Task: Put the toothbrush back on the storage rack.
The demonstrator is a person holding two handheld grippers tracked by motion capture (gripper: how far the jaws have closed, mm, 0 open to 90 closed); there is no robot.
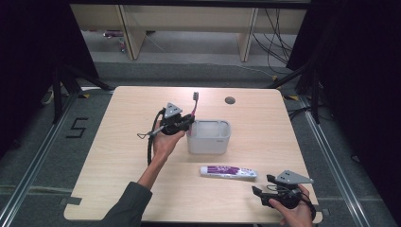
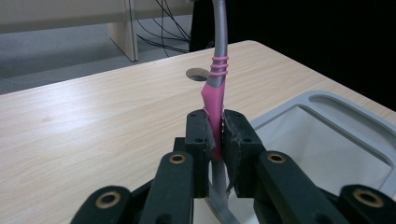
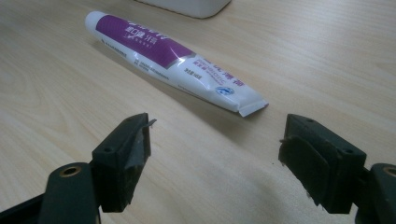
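Pale wood table carries a white-grey holder box at centre, w/ a purple-white toothpaste tube lying flat just in front. Left gripper is clamped tight on a pink-grey toothbrush, upright, bristles up, at the box's left edge. Right gripper waits w/ jaws wide, empty, near the tube's crimped end. Best approach, prob.: keep the brush vertical, centre it over a compartment, lower before letting go.

Toothpaste tube lies between right gripper and bin.
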